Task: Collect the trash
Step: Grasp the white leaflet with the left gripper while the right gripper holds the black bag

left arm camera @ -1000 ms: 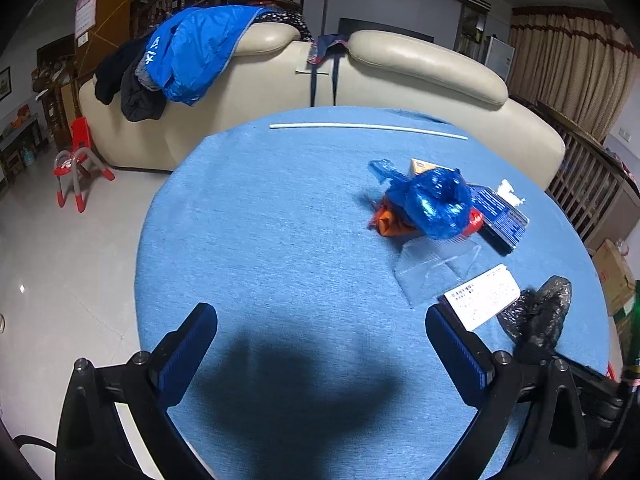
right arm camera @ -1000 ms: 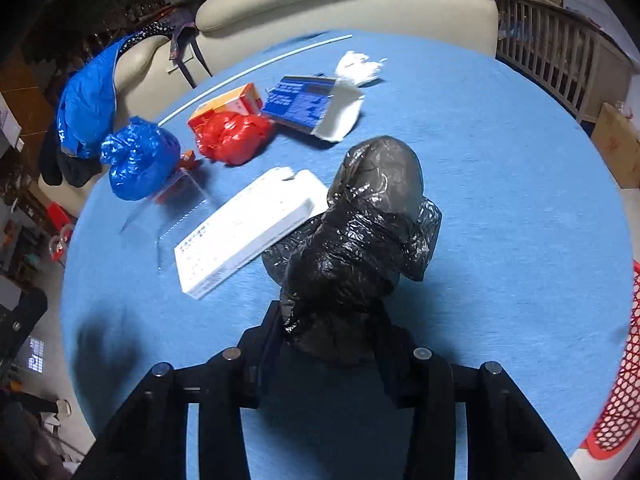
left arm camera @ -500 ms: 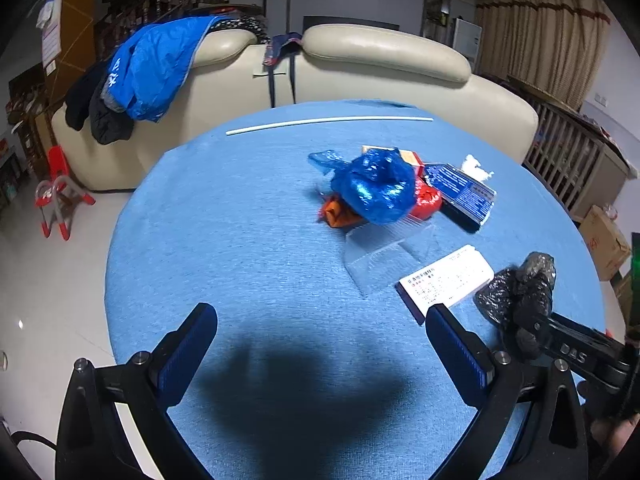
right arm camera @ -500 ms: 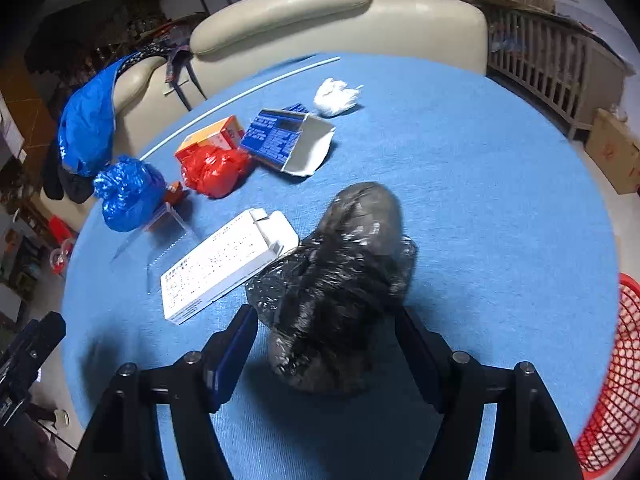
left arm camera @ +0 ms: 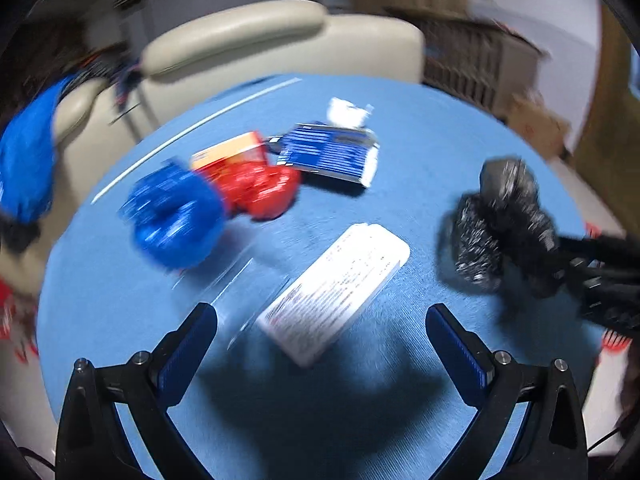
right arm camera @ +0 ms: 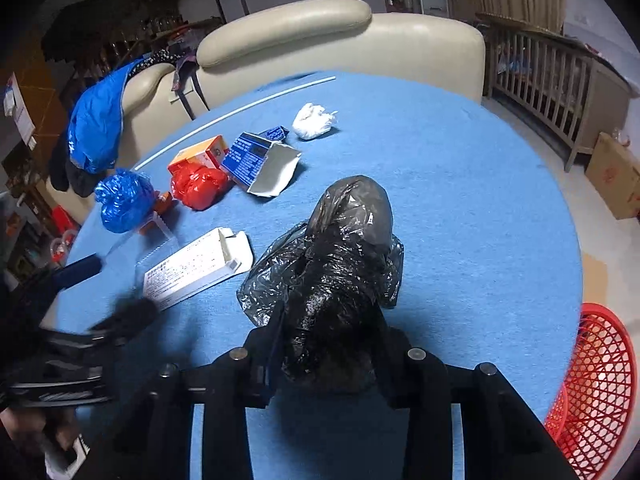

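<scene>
Trash lies on a round blue table (right arm camera: 460, 200). My right gripper (right arm camera: 328, 344) is shut on a crumpled black plastic bag (right arm camera: 340, 256), also in the left wrist view (left arm camera: 500, 220). My left gripper (left arm camera: 320, 336) is open and empty, just short of a long white box (left arm camera: 336, 280), which also shows in the right wrist view (right arm camera: 196, 268). Farther back lie a blue bag (left arm camera: 176, 216), a red bag (left arm camera: 260, 188), an orange box (right arm camera: 198, 154), a torn blue carton (left arm camera: 328, 152), a white wad (right arm camera: 314, 120) and a clear plastic piece (left arm camera: 240, 280).
A red mesh basket (right arm camera: 600, 384) stands on the floor at the table's right edge. A cream sofa (right arm camera: 320, 40) with a blue jacket (right arm camera: 96, 128) is behind the table. A thin white rod (right arm camera: 240, 114) lies along the far edge. A cardboard box (right arm camera: 616, 172) sits on the floor.
My left gripper swung right and closer, so the white box now lies just ahead of its fingers. My right gripper, open half a second ago, has closed on the black bag.
</scene>
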